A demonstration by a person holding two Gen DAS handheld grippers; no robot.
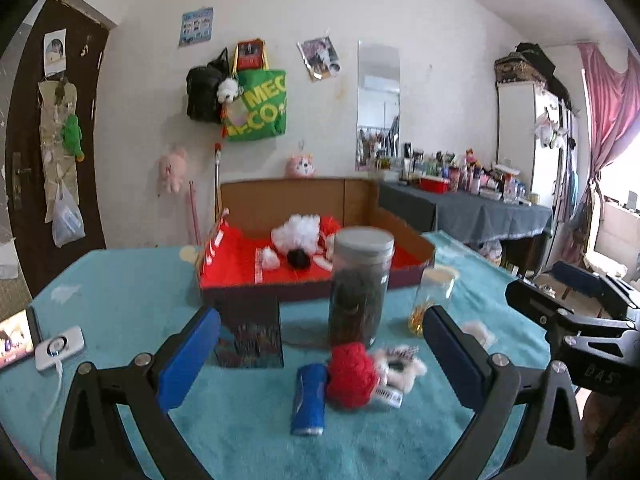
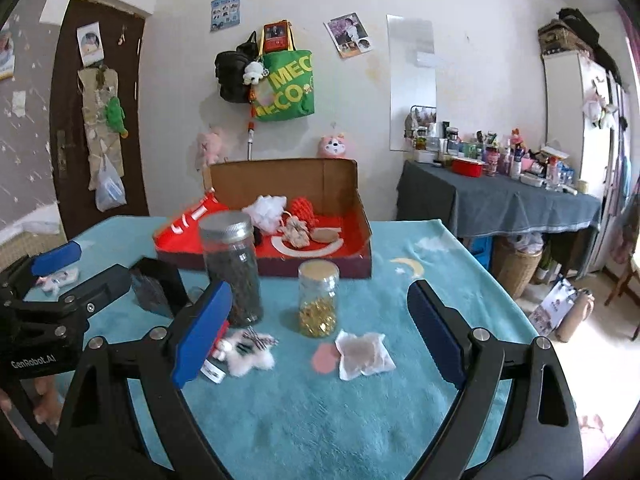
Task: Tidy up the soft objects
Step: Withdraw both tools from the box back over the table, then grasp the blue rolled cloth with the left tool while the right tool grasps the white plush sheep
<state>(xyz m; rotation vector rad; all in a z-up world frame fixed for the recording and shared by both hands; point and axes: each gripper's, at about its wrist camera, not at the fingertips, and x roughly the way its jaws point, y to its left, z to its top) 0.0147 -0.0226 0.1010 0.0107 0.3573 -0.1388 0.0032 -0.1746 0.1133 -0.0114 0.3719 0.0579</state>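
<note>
A red and white plush toy point(image 1: 360, 374) lies on the teal table cover, and shows in the right wrist view point(image 2: 246, 350) too. My left gripper point(image 1: 320, 344) is open, its fingers either side of the toy, a little short of it. A white sachet point(image 2: 362, 354) lies on the cover between the fingers of my open right gripper point(image 2: 316, 320). A cardboard box point(image 1: 320, 276) with a red lining stands behind and holds a white puff point(image 1: 296, 234) and other soft items point(image 2: 298, 230).
A tall jar of dark contents point(image 1: 360, 284) and a small jar of yellow capsules point(image 2: 318, 300) stand before the box. A blue can point(image 1: 308, 398) lies beside the toy. A phone point(image 1: 16, 338) and white charger point(image 1: 60, 346) sit at the left edge. A cluttered side table point(image 2: 500, 196) stands right.
</note>
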